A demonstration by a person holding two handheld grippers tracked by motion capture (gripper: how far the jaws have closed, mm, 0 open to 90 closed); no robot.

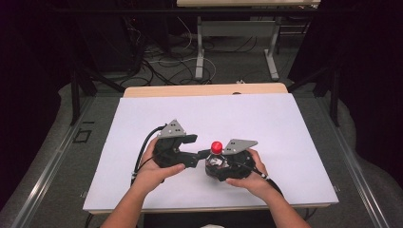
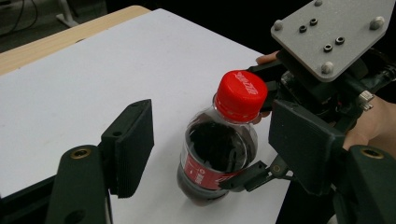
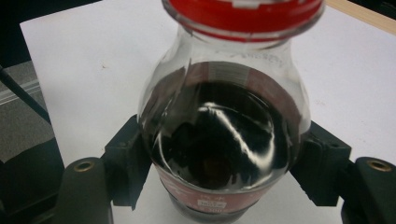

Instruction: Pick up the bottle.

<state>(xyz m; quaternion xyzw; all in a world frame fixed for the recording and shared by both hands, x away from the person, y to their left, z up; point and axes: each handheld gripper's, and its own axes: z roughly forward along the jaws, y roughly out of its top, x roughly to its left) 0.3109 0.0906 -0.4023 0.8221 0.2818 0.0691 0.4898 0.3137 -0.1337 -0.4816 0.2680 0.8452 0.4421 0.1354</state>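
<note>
**Bottle braced, cap not yet gripped**

Nearest the person, both forearms come in over the white worktop [image 1: 294,142]. The right gripper [image 1: 223,166] has its jaws clenched on the lower body of a small cola bottle [image 1: 216,161]; in the right gripper view the two black pads press the label band from either side, with dark liquid above them. The bottle [image 2: 217,149] stands upright on the worktop, near its front edge and about midway across.

The left gripper [image 1: 192,154] sits just beside the bottle on its left. In the left gripper view its jaws are apart and grasp nothing: one pad is clear of the bottle, the other is near the bottle's shoulder, and the red cap [image 2: 240,95] stands between and beyond them, untouched and fully seated.

Judgement: the step in hand is the approach to the cap, the bottle being held fast for unscrewing. The next move calls for the left jaws to be brought up level with the cap, centred on it, then closed on its ribbed side before any twist. The right hold should stay firm so the bottle does not spin.

Farther off, the rest of the worktop, then cables on the floor.
</note>
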